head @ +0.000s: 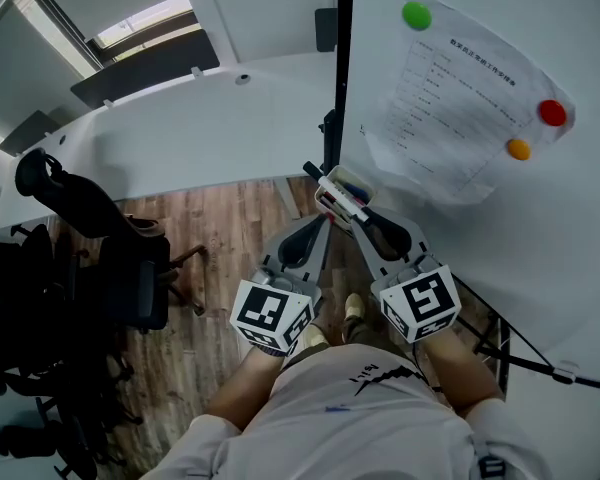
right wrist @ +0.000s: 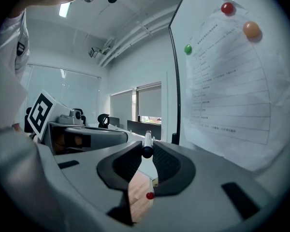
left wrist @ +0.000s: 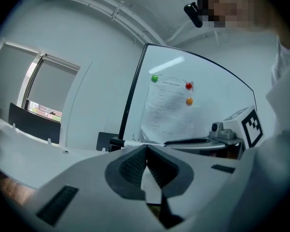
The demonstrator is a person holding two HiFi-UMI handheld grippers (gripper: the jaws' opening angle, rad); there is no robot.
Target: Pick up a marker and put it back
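A white marker with a black cap (head: 330, 188) sticks out past the tips of my right gripper (head: 358, 211), which is shut on it. It is held beside the lower left edge of the whiteboard (head: 570, 238). In the right gripper view the marker (right wrist: 147, 144) sits pinched between the dark pads and points away. My left gripper (head: 318, 224) hangs just left of it, shut with nothing in it, its pads (left wrist: 135, 163) pressed together. The left gripper view shows the marker (left wrist: 130, 142) lying crosswise beyond the tips.
A paper sheet (head: 460, 108) is pinned to the board by green (head: 416, 14), red (head: 551, 112) and orange (head: 518, 149) magnets. Black office chairs (head: 90, 258) stand on the wood floor at left. A long white desk (head: 180, 128) curves behind. The board's stand leg (head: 540, 363) is at lower right.
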